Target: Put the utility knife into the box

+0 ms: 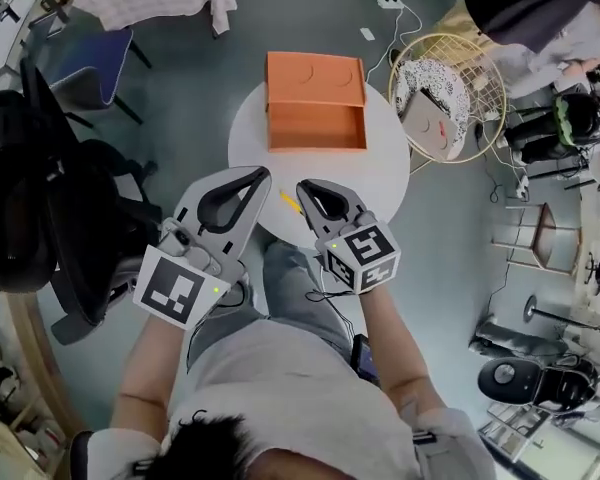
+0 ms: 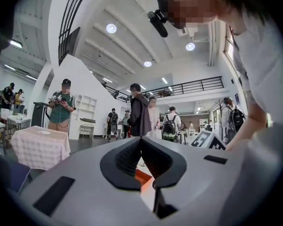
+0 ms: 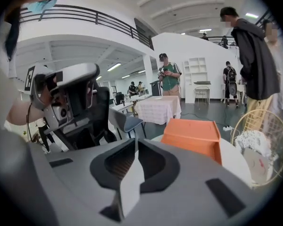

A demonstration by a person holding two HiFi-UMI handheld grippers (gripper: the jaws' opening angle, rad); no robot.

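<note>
**Desk** (image 1: 392, 180): round and white, directly ahead of me. It carries the box and the knife.

**Box** (image 1: 316, 126): orange, at the far side of the desk. It is open, with the lid laid back behind it and nothing showing inside.

**Left gripper** (image 1: 263, 176): held over the near edge of the desk. My jaws are clenched tip to tip with nothing between them.

**Right gripper** (image 1: 303, 186): just beside the left one and also over the near edge. These jaws are pressed together as well and are empty.

**Utility knife** (image 1: 288, 202): a thin yellow sliver lying on the desk between my two grippers. It is well apart from the box and I am not gripping it.

**Task status:** I judge nothing done beyond the box standing open. I have yet to spread one pair of jaws, take up the knife, carry it across the desk and set it in the box.

**Views compared:**
- Only the head view shows the knife and how it lies relative to the box.
- The right gripper view (image 3: 134, 141) confirms the closed tips. It shows the box (image 3: 194, 136) from the side and a strip of desk (image 3: 230, 158), but no knife.
- The left gripper view (image 2: 140, 139) points upward into the hall. It shows only a scrap of orange below its closed tips, probably the box, and none of the knife.
</note>
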